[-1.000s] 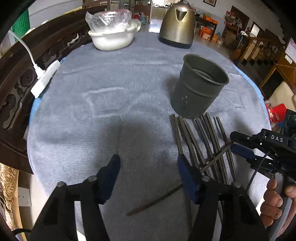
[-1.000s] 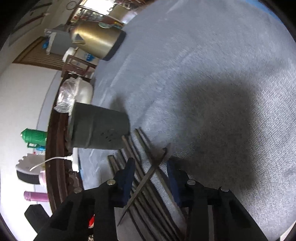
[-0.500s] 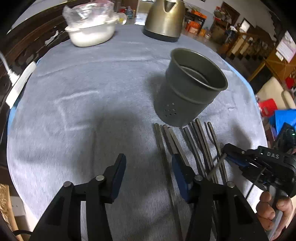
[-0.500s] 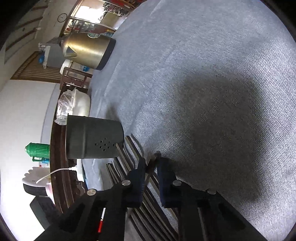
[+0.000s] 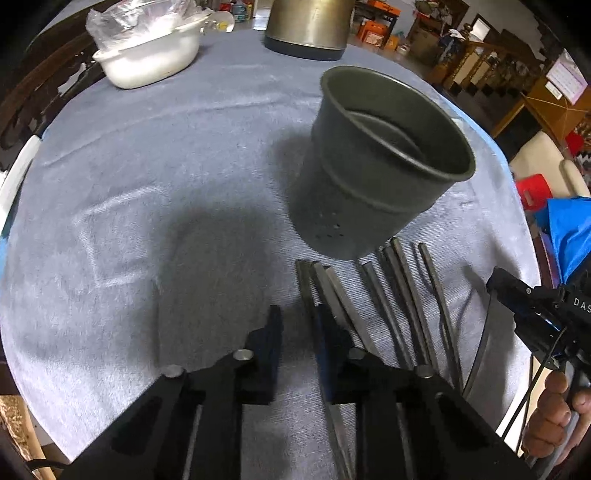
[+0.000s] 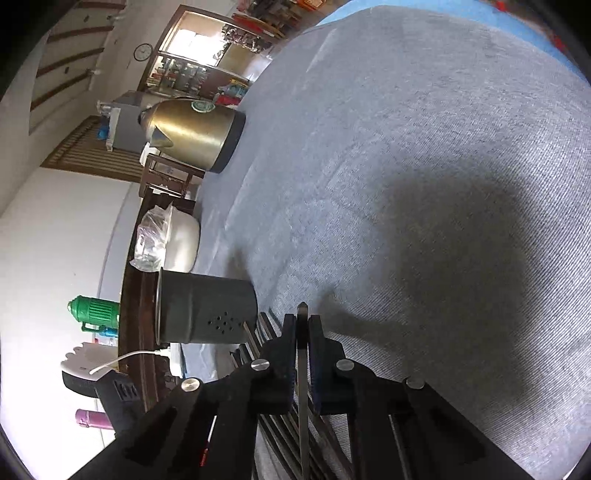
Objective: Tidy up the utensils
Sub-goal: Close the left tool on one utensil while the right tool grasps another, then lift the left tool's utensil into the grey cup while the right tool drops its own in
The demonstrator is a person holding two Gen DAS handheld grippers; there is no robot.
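Several dark chopsticks [image 5: 402,302] lie side by side on the grey cloth in front of a dark grey holder cup [image 5: 376,166] that stands upright and empty. My left gripper [image 5: 299,328] is partly open, low over the leftmost chopsticks; its right finger lies over one stick. My right gripper [image 6: 302,332] is shut on one dark chopstick [image 6: 303,387], whose tip pokes out past the fingers. In the left wrist view the right gripper [image 5: 509,291] is at the right edge with the stick hanging below it. The holder cup [image 6: 207,310] and the chopstick row [image 6: 258,332] show in the right wrist view.
A brass-coloured kettle [image 5: 306,26] and a white bowl with a plastic bag [image 5: 147,55] stand at the table's far side. A white power strip [image 5: 14,173] lies at the left edge. The kettle [image 6: 192,133] and bowl [image 6: 181,240] also show in the right wrist view.
My right gripper closed on a chopstick that lay across the row and lifted it. My left gripper moved forward toward the cup and narrowed over the leftmost chopsticks.
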